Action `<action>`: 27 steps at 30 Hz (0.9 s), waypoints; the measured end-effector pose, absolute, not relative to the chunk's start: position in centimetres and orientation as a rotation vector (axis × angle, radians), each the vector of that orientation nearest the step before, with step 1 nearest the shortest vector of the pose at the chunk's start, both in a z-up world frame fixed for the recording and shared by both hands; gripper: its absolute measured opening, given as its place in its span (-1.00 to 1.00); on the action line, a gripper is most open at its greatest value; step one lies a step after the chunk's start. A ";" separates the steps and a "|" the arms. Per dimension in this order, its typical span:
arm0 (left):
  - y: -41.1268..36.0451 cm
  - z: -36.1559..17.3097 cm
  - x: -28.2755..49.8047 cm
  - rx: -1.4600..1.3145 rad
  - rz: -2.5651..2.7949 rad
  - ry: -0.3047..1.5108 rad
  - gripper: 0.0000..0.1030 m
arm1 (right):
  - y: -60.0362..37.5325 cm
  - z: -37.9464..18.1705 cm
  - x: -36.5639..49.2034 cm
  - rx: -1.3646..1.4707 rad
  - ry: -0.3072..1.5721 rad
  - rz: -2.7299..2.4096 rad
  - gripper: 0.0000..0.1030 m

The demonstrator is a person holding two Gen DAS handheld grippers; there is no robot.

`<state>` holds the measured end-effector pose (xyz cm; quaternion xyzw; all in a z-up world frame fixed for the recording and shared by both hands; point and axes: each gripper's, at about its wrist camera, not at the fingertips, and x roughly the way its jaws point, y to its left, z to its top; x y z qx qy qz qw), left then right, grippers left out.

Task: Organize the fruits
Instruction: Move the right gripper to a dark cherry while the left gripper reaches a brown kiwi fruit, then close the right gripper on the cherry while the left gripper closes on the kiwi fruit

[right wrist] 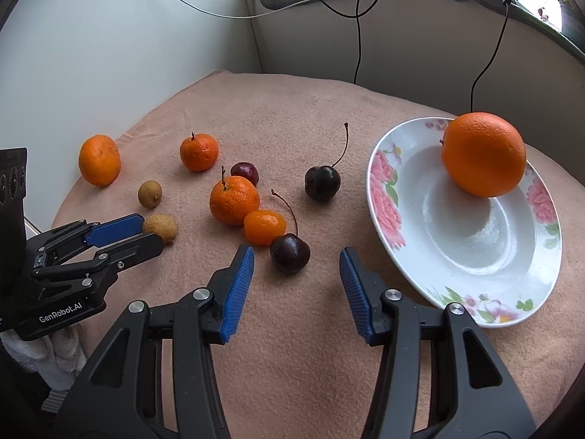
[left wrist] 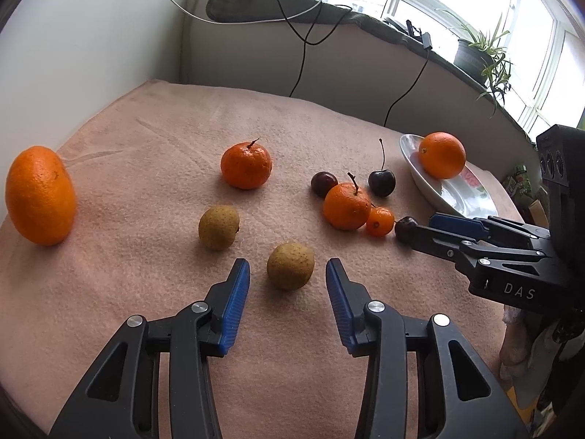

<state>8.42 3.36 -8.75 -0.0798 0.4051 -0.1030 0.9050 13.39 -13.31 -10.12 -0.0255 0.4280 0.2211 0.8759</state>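
Note:
Fruit lies on a pink cloth (left wrist: pixel 146 139). My left gripper (left wrist: pixel 288 274) is open, its jaws on either side of a brown longan (left wrist: pixel 290 265), not touching it. A second longan (left wrist: pixel 218 226), two tangerines (left wrist: pixel 246 164) (left wrist: pixel 346 205), a kumquat (left wrist: pixel 380 221), cherries (left wrist: pixel 381 182) and a large orange (left wrist: pixel 39 195) lie around. My right gripper (right wrist: pixel 297 261) is open just behind a dark cherry (right wrist: pixel 290 253). A floral plate (right wrist: pixel 457 241) at the right holds one orange (right wrist: pixel 483 153).
A white wall (left wrist: pixel 91 36) stands to the left and a ledge with cables (left wrist: pixel 303 36) and a potted plant (left wrist: pixel 479 55) runs behind the table. The cloth's right edge (right wrist: pixel 548 329) drops off past the plate.

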 end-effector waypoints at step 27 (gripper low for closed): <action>3.0 -9.1 8.6 -0.172 -0.215 0.843 -0.50 | -12.7 -11.0 14.2 -0.024 0.914 0.491 -0.50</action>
